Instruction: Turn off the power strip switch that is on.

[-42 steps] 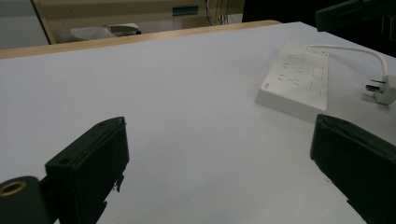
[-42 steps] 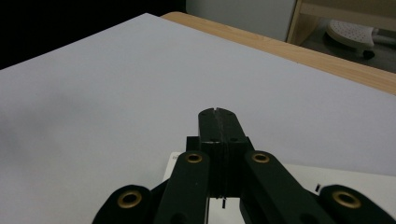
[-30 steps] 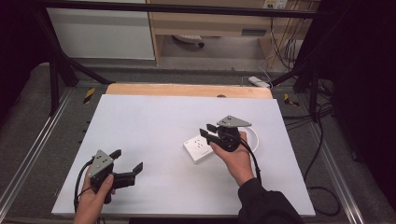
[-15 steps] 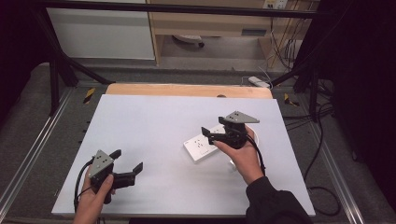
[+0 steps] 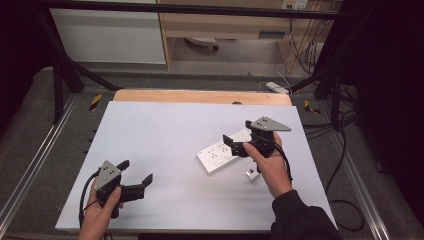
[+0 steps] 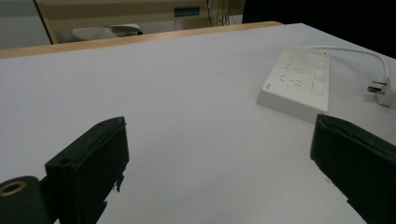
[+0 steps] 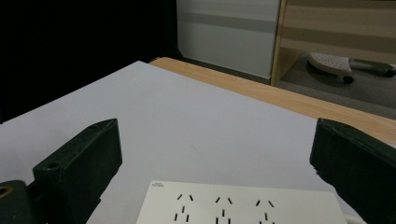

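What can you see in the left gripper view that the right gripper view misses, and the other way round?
The left gripper view takes in the white cable and the plug at its end, lying on the table beside the power strip. The right gripper view looks past the table's wooden edge to a white cabinet. Both show the power strip's sockets, the white table top, and a pair of open black jaws with nothing between them.
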`<move>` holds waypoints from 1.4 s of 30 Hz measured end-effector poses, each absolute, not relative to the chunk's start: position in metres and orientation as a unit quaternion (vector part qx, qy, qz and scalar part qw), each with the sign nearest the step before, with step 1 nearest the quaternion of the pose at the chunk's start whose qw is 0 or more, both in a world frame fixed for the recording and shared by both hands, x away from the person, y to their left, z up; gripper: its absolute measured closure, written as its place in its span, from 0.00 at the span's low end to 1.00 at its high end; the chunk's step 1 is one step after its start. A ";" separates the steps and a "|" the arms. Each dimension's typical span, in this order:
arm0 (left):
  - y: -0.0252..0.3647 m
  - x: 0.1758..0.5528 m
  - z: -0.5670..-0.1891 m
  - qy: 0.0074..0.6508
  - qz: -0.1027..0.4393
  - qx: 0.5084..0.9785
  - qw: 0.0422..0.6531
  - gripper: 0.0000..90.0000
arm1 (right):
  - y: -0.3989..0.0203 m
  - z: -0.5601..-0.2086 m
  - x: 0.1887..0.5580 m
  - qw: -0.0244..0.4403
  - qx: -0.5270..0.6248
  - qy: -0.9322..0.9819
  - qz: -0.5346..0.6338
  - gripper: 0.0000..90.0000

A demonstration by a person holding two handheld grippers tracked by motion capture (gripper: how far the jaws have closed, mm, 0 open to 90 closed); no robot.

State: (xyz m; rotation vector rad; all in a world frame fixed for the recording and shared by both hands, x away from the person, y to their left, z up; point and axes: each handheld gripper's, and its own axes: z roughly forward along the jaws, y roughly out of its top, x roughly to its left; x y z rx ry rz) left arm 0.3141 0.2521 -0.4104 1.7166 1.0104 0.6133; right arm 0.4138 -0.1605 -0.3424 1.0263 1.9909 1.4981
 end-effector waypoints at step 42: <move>0.267 0.313 -0.409 0.436 0.262 0.694 0.510 0.05 | -0.282 -0.357 0.360 0.313 0.416 0.638 0.568 0.02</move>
